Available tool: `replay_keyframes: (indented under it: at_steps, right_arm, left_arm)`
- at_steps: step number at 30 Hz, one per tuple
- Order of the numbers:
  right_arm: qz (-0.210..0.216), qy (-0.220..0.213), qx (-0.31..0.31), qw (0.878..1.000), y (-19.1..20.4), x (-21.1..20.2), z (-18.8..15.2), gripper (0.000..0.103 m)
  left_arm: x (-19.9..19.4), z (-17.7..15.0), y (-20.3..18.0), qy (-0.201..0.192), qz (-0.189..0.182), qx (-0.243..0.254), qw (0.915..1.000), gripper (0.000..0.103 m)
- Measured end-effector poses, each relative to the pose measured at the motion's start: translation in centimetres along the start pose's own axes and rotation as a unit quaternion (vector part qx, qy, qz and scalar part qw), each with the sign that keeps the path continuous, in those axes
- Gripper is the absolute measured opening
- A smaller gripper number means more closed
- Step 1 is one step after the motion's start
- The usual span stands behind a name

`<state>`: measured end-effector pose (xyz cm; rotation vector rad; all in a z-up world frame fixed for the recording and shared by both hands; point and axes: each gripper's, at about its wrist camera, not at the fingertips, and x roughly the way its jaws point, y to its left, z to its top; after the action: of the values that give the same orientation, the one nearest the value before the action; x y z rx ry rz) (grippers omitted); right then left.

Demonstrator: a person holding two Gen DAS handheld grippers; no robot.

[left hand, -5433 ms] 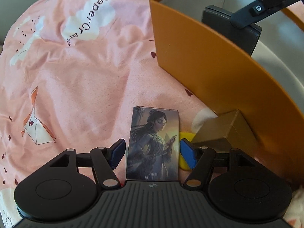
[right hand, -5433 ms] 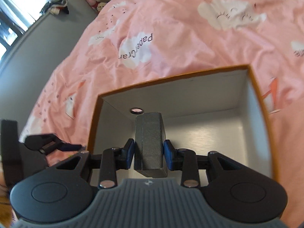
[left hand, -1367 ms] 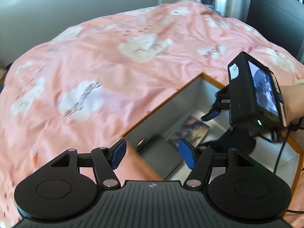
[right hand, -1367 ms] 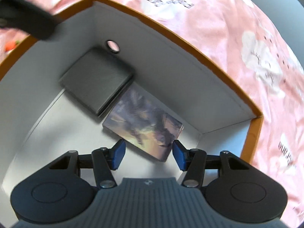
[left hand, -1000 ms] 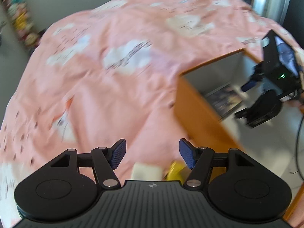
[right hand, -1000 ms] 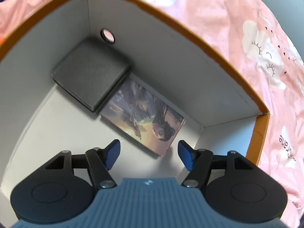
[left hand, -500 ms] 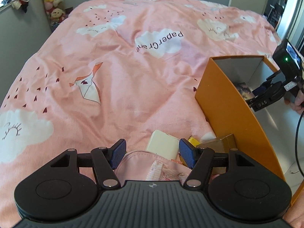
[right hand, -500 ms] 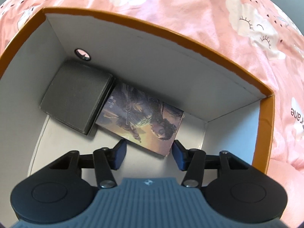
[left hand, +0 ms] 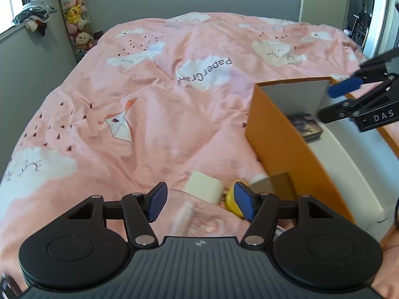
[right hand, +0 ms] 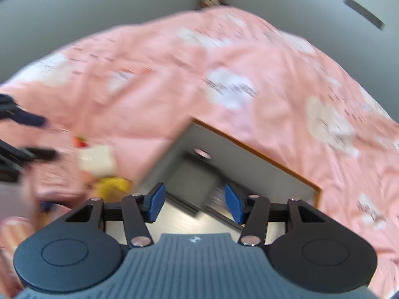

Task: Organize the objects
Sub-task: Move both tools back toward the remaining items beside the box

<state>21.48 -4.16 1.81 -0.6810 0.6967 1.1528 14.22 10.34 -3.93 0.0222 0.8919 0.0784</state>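
Dark case (right hand: 193,186): no longer in our right gripper (right hand: 194,200) — it lies flat inside the orange box (left hand: 276,134).
Picture card (left hand: 305,125): gone from between our left gripper's (left hand: 200,204) fingers, now in the box beside the case.
Right gripper: spread empty, risen above the box.
Left gripper: swung toward 7 o'clock of the box — over the cream block (left hand: 203,189).

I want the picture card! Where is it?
Left wrist view, right side: the picture card lies inside the orange box, by its far wall.
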Motion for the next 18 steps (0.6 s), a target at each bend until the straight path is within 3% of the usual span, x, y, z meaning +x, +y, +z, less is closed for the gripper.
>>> replay_keyframes:
  at_steps: [1, 4, 8, 12, 18]
  right_arm:
    - [0.014, -0.007, -0.005, 1.0, 0.1, 2.7, 1.2, 0.053]
    - [0.051, -0.014, -0.018, 0.998, 3.4, 0.5, 1.7, 0.048]
    - [0.085, 0.012, -0.033, 0.996, 5.9, 3.2, 1.7, 0.037]
    - [0.098, 0.043, -0.067, 0.992, 7.9, 7.9, 1.7, 0.036]
    - [0.108, 0.065, -0.094, 0.987, 10.4, 9.9, 2.3, 0.036]
  left_arm:
    - [-0.2, -0.3, -0.3, -0.001, -0.002, -0.004, 1.0, 0.072]
    - [-0.6, -1.3, -0.5, 0.003, -0.011, -0.011, 0.9999, 0.07]
    - [-0.8, -2.1, 0.3, 0.009, -0.012, -0.025, 0.9996, 0.068]
    - [-1.0, -2.3, 2.0, 0.007, -0.005, -0.042, 0.9991, 0.068]
    - [-1.4, -2.9, 5.4, 0.016, 0.0, -0.091, 0.9957, 0.071]
